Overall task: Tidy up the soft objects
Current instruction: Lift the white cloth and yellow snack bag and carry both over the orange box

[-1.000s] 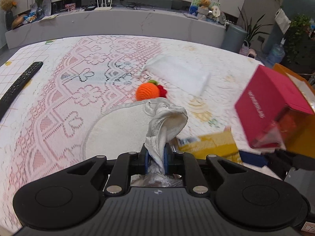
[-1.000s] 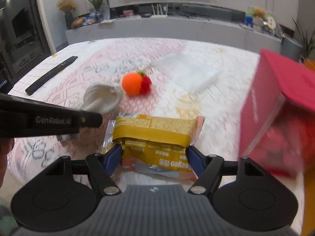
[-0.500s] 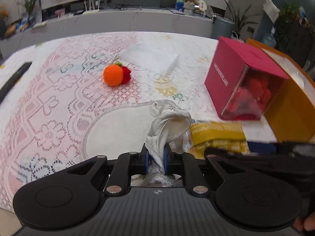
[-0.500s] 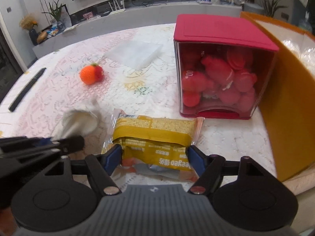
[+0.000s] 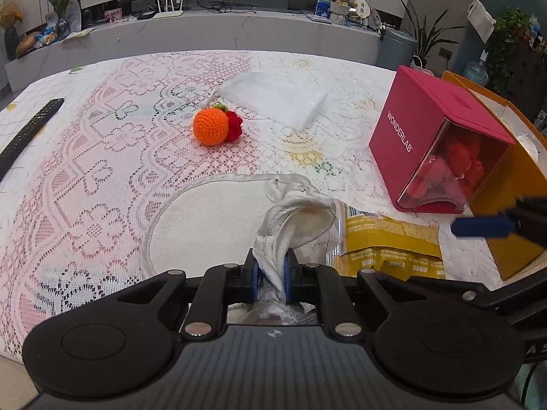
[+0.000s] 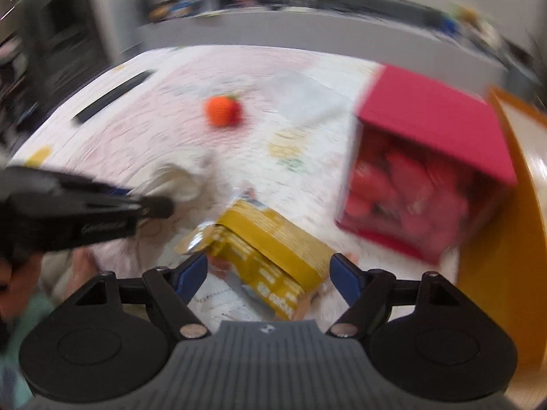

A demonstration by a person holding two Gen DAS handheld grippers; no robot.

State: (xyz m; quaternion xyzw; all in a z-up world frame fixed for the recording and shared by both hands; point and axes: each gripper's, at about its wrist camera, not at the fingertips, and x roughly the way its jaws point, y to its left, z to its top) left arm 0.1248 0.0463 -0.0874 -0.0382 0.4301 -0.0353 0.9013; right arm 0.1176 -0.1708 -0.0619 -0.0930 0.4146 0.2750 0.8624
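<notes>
My left gripper [image 5: 270,270] is shut on a bunched white cloth [image 5: 294,218] and holds it just above the lace tablecloth. The cloth also shows in the blurred right wrist view [image 6: 177,184]. A yellow snack packet [image 6: 270,256] lies tilted on the table between the spread blue pads of my right gripper [image 6: 270,275], which is open; no pad presses it. The packet also shows in the left wrist view [image 5: 386,239], right of the cloth. An orange and red crocheted fruit [image 5: 215,126] lies further back, and a flat white pad [image 5: 273,100] behind it.
A red box with a clear front [image 5: 434,140] stands at the right, red soft pieces inside. An orange box [image 5: 512,205] stands behind it at the table's right edge. A black remote [image 5: 27,133] lies at the far left.
My right gripper has opened and the yellow packet has dropped out of its pads onto the table, now tilted. The right view swings and blurs. My left gripper keeps the cloth.
</notes>
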